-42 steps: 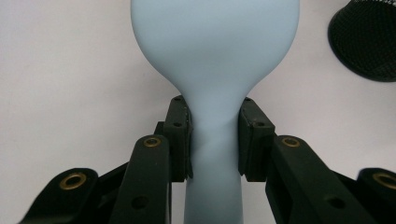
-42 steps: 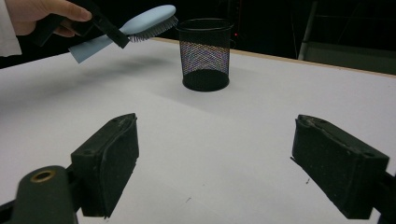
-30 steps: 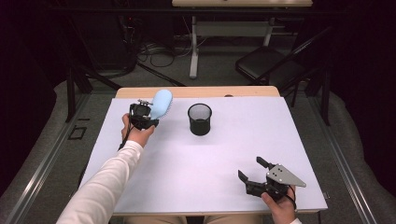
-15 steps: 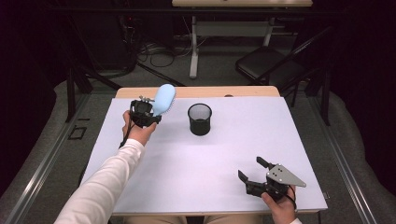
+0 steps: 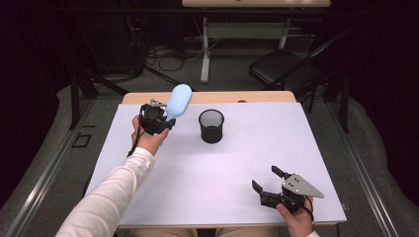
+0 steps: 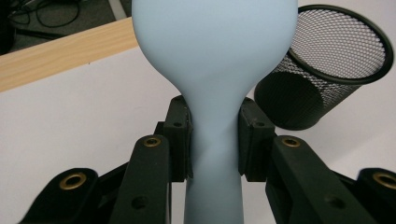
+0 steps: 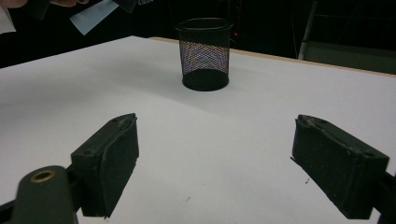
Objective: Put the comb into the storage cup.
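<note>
**Brush in left grip, cup just to the side**

High view: our left gripper (image 5: 159, 117) holds the light blue hairbrush (image 5: 178, 100) up over the far left of the white table (image 5: 197, 187), head tilted up and away from us. The black mesh cup (image 5: 211, 126) stands upright just to the right of it, apart from the brush. Our right gripper (image 5: 269, 186) rests near the table's front right corner, jaws spread, nothing in them. A wooden strip (image 5: 257, 97) edges the far side; a folding chair (image 5: 286, 69) sits on the floor beyond.

Left gripper view: pads clamp the brush's narrow neck (image 6: 215, 140) from both sides. Cup rim (image 6: 343, 44) is close on the right.

Right gripper view: jaws wide, bare table between them, cup (image 7: 204, 53) well ahead.

Risks, as we judge: the neck is smooth and tapered, so the brush could slide or pivot in the pads. The wide head may clip the rim and tip the light cup. Nothing stands between brush and cup.
</note>
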Available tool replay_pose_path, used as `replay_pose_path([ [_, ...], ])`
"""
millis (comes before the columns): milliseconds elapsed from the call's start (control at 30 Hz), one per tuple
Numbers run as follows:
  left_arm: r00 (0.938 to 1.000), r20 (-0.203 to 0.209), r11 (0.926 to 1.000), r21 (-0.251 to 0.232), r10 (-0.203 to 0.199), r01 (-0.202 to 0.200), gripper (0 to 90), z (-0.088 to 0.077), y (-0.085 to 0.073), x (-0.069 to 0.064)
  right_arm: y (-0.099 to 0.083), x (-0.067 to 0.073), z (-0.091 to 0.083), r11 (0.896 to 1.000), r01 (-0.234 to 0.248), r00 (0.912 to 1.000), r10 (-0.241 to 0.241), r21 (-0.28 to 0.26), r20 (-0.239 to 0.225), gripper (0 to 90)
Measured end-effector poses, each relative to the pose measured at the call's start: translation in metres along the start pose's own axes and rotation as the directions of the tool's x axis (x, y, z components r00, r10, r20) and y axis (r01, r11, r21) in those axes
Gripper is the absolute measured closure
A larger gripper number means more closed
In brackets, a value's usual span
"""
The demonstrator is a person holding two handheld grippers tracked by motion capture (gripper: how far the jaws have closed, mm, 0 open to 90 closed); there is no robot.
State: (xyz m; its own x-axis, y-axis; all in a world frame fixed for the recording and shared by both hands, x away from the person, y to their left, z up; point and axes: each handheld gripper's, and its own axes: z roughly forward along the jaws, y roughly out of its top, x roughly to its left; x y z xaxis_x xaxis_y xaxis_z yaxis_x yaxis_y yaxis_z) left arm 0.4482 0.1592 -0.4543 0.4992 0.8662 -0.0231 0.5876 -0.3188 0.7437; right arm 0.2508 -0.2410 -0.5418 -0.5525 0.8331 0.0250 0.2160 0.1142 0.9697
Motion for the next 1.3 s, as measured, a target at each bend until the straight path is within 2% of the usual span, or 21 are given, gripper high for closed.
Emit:
replay_pose_path([
  [167,0.9997,0.026,0.9998,-0.02,0.004,-0.003,69.5,-0.004,0.003,-0.005,0.0,0.0,0.0,1.0,-0.001,1.0,0.001,0.0,0.0,14.3],
  [667,0.9975,0.064,0.9955,-0.091,0.032,-0.026,69.5,-0.011,0.006,-0.019,0.0,0.0,0.0,1.0,0.001,1.0,-0.001,0.0,0.001,14.3],
  [1133,0.9917,0.117,0.9874,-0.155,0.052,-0.034,69.5,-0.016,0.011,-0.034,0.0,0.0,0.0,1.0,0.001,1.0,-0.001,0.001,0.001,14.3],
  [1300,0.9903,0.123,0.9838,-0.174,0.065,-0.043,69.5,-0.019,0.013,-0.037,0.0,0.0,0.0,1.0,0.0,1.0,0.0,0.001,0.001,14.3],
])
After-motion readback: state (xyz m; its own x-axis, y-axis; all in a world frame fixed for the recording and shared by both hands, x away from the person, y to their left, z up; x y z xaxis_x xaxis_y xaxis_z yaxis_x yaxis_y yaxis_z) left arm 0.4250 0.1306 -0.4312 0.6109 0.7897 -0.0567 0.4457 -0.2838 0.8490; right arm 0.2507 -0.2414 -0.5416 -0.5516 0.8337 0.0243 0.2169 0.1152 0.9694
